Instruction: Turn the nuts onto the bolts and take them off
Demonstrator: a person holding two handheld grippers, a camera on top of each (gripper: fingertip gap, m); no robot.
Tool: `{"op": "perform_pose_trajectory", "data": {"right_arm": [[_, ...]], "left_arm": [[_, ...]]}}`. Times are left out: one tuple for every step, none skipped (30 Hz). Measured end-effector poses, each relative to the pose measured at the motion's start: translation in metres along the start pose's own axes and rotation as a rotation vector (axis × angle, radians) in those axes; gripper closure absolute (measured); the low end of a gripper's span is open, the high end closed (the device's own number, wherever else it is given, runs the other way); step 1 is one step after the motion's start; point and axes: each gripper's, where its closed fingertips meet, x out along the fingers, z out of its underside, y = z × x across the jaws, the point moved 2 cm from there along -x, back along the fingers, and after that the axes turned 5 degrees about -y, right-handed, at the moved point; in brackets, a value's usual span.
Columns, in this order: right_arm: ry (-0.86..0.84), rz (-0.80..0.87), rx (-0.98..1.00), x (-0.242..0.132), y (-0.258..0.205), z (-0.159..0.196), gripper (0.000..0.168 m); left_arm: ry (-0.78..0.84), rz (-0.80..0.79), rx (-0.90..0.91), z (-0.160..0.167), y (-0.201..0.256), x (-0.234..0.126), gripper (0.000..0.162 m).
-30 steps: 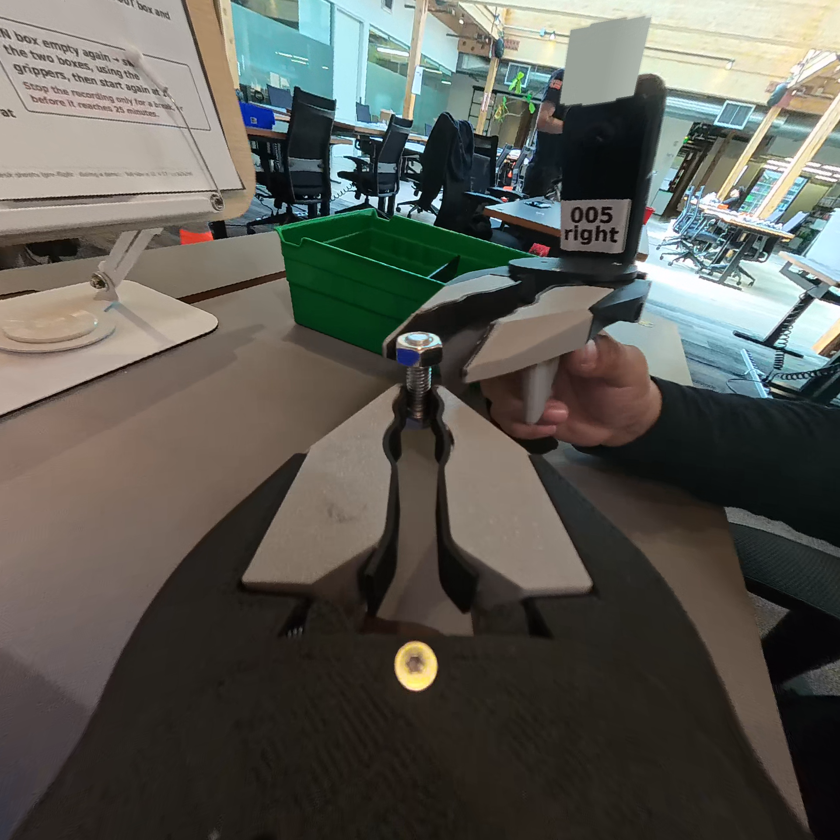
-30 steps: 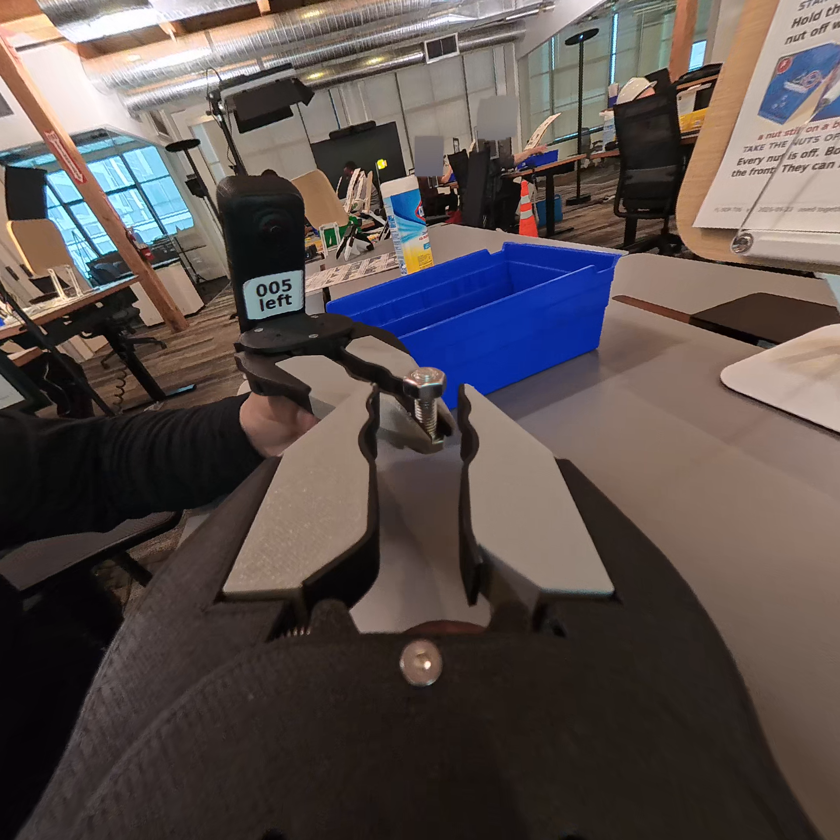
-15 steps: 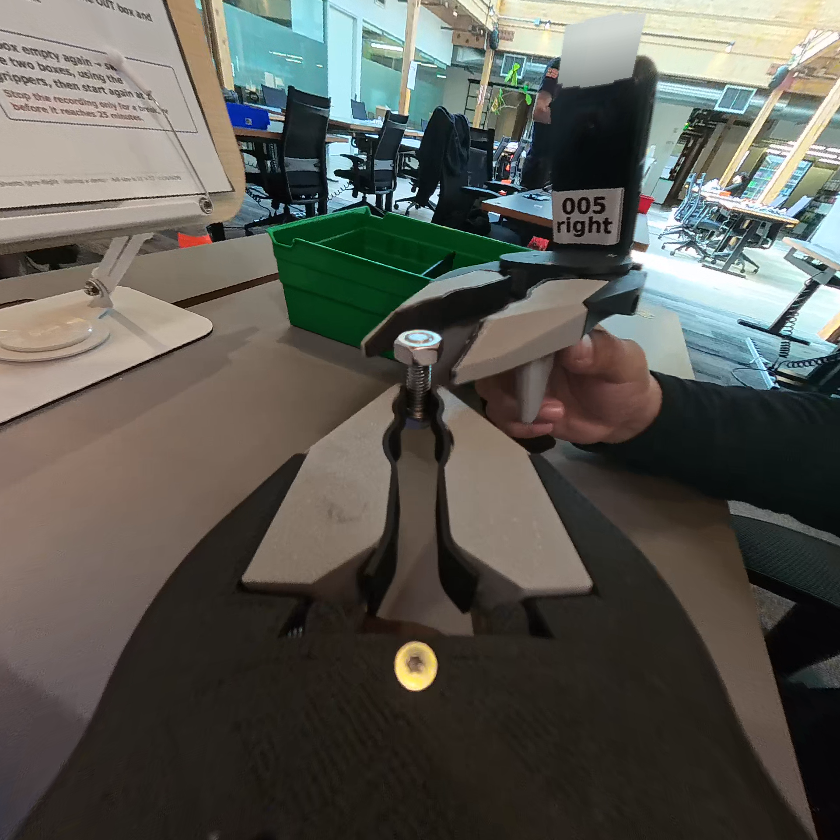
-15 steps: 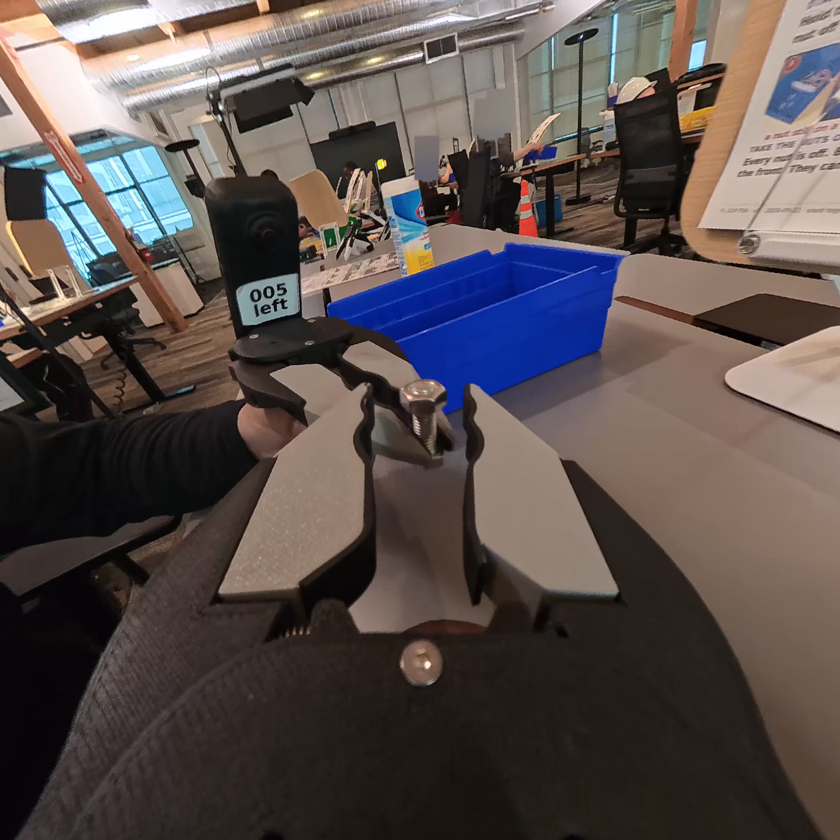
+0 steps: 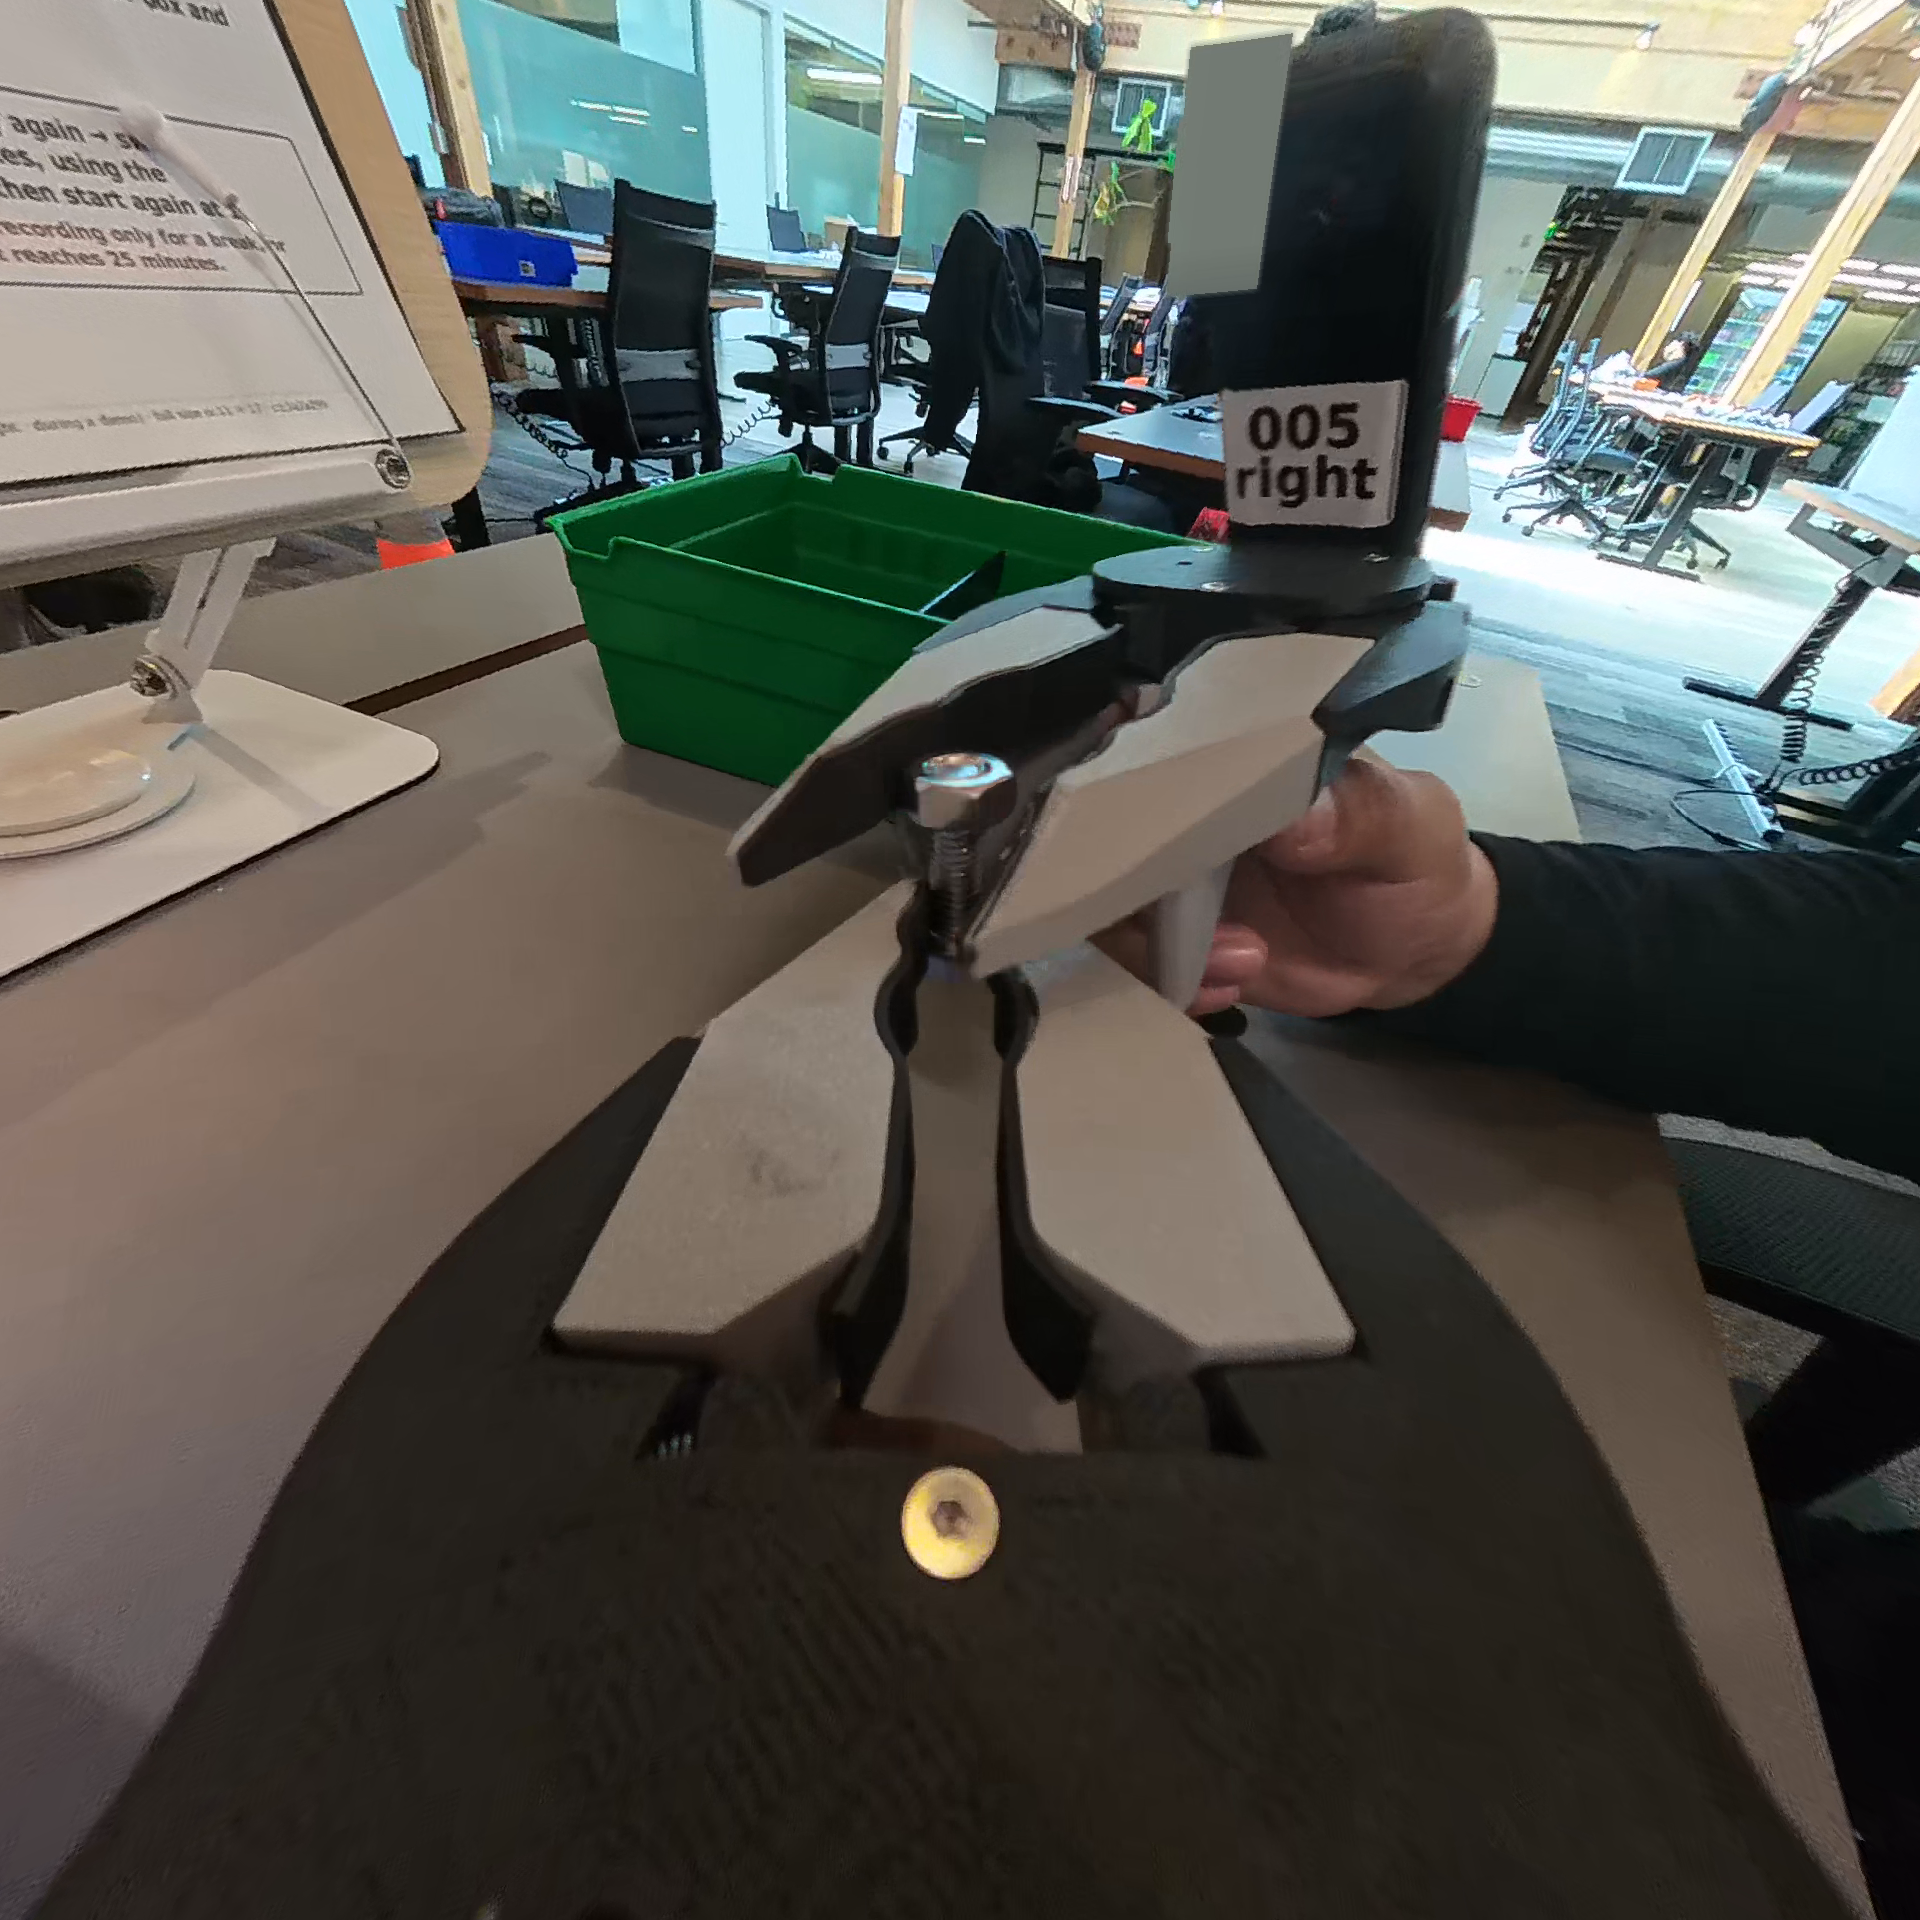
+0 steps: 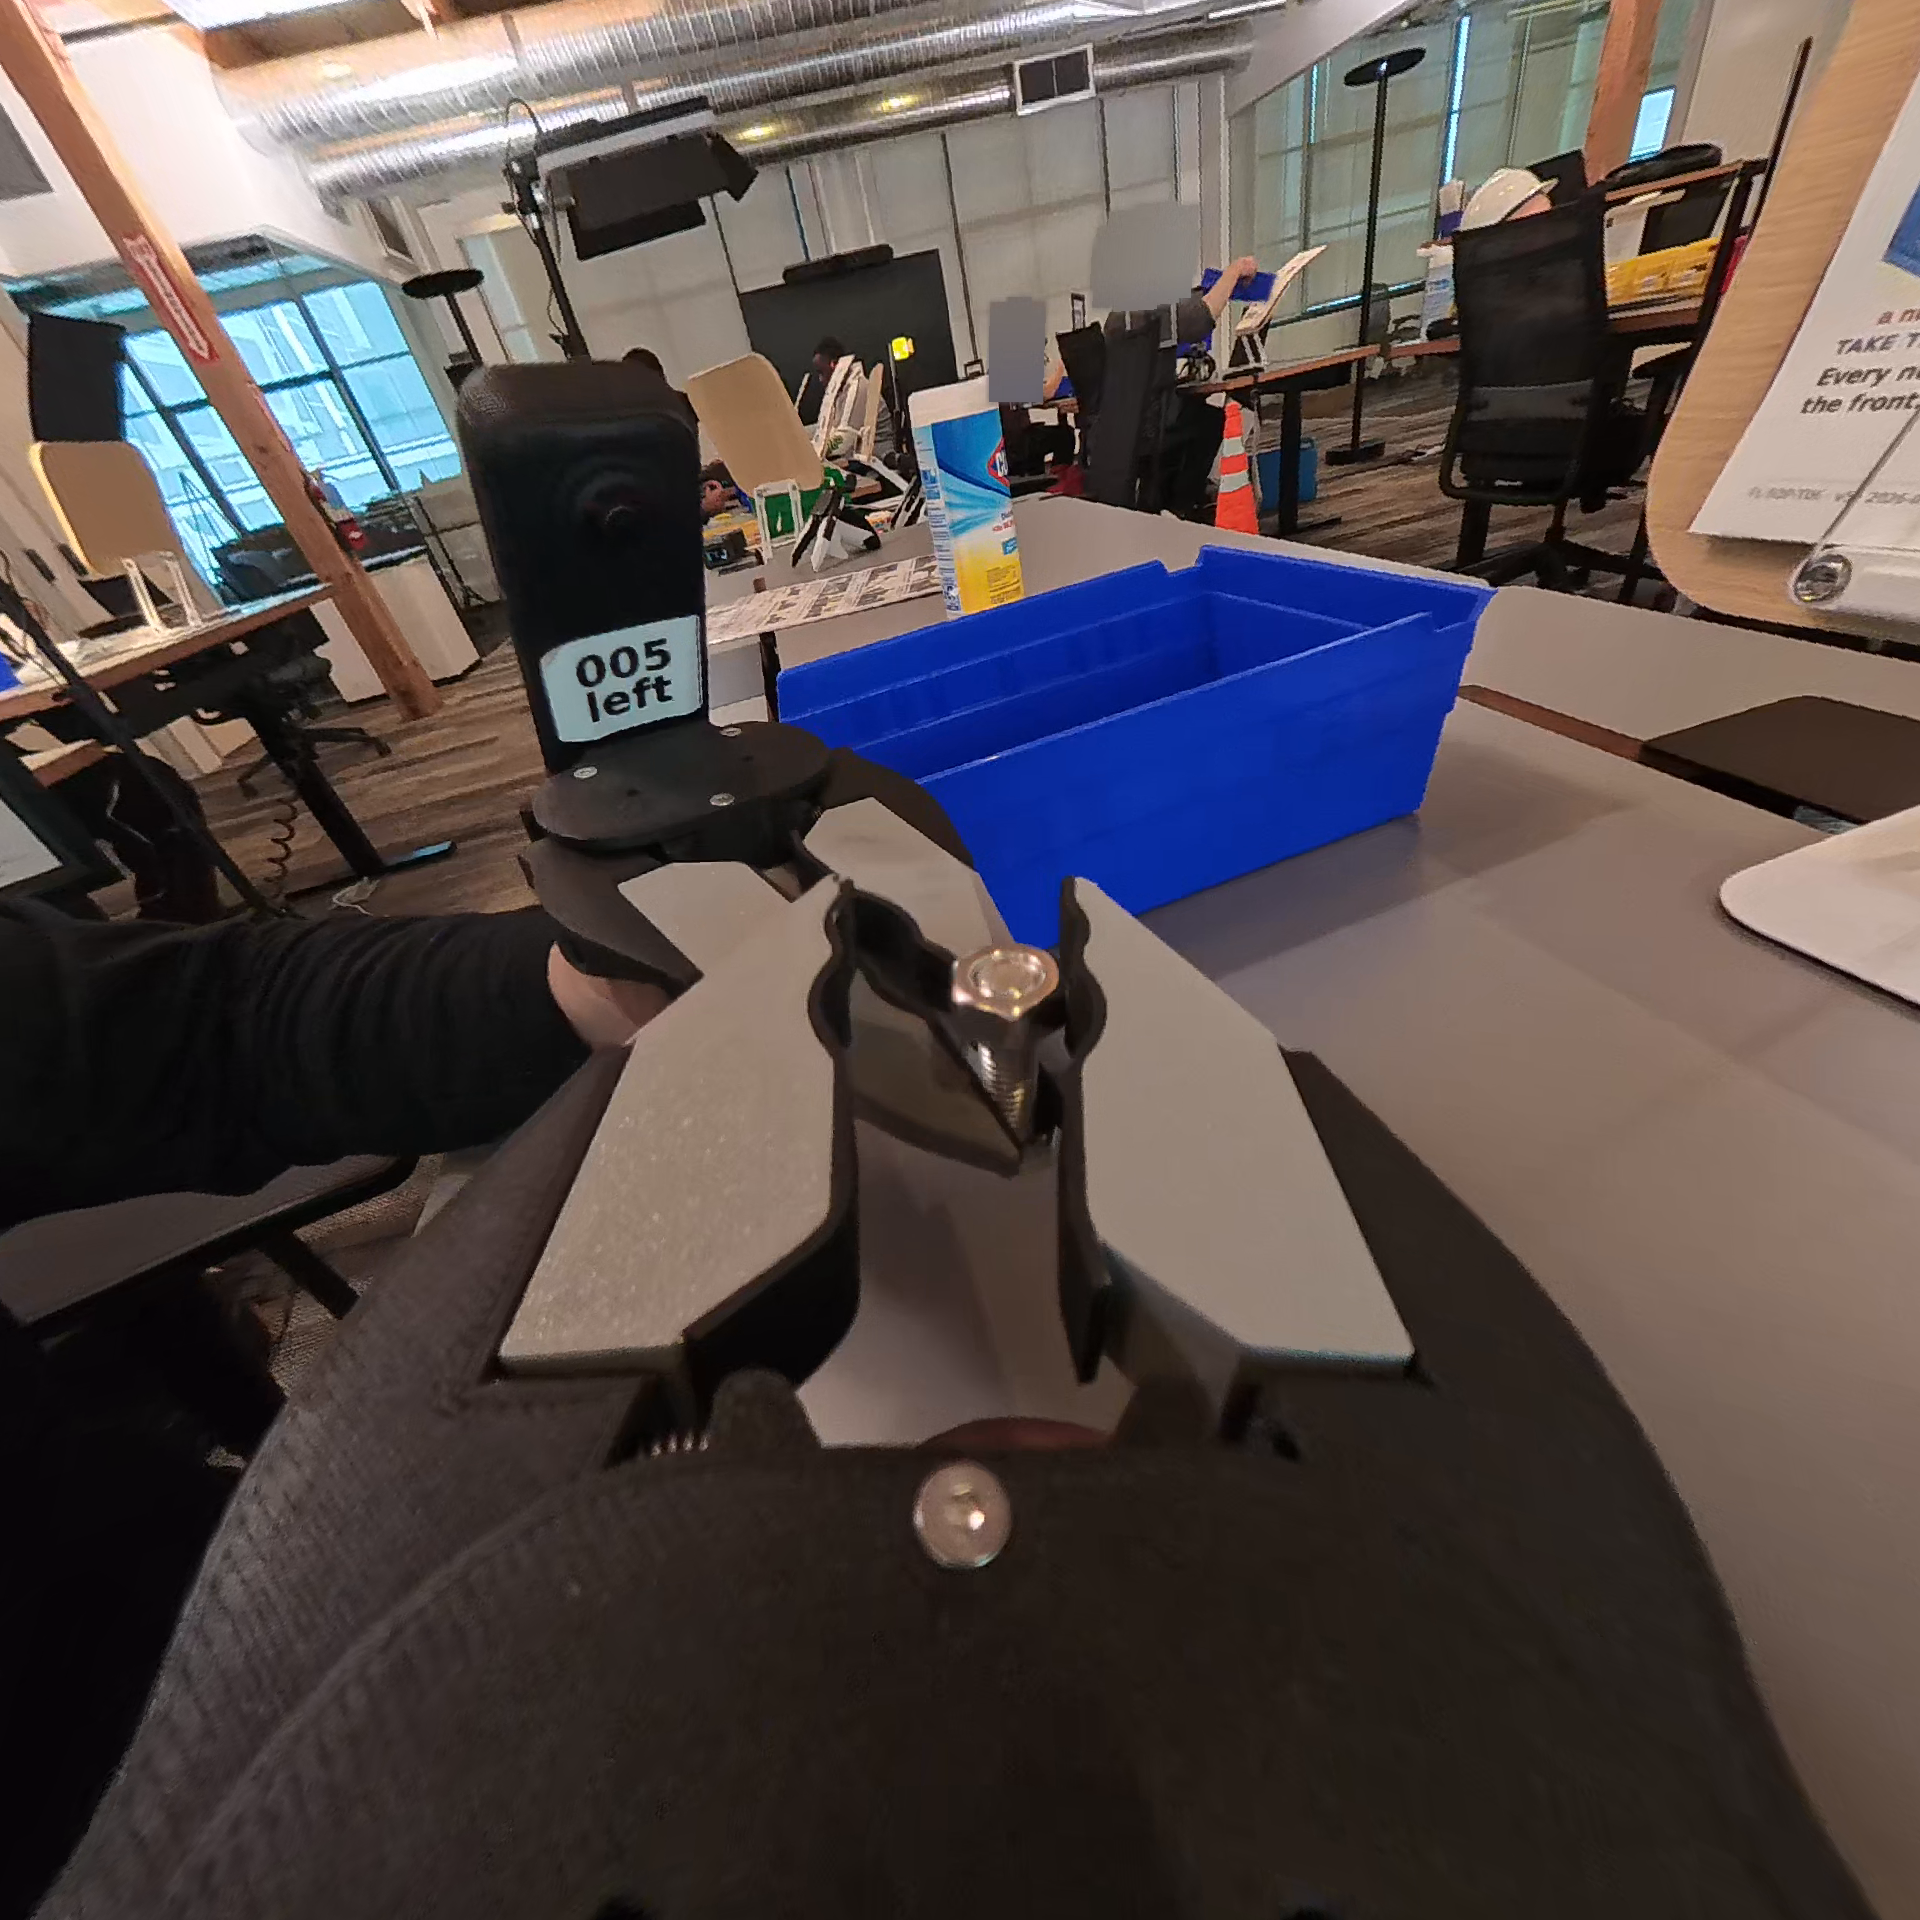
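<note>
Left hand-held gripper (image 5: pixel 954 961) clamping upright bolt (image 5: pixel 954 842), right hand-held gripper (image 6: pixel 956 1023) straddling it

bolt (image 5: pixel 956 831) upright between left tongs (image 5: pixel 951 961) | right tongs (image 6: pixel 951 966) around its head | bin (image 5: pixel 790 623) behind

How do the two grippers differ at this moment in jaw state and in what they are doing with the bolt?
The left gripper is shut on the bolt low on its shank; the right gripper is open around the bolt's head end. The left gripper stands under the bolt, the right comes in from the side. Both have grey fingers and black bodies.
</note>
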Motion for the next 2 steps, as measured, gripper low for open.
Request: {"op": "perform_pose_trajectory", "data": {"right_arm": [[0.007,0.005,0.0,-0.0026,0.0014,-0.0013,0.133],[0.015,0.011,0.004,-0.0057,0.0035,-0.0029,0.134]], "left_arm": [[0.004,-0.004,-0.006,-0.0007,-0.0019,-0.0012,0.156],[0.009,-0.01,-0.012,-0.0015,-0.0045,-0.0026,0.156]]}}
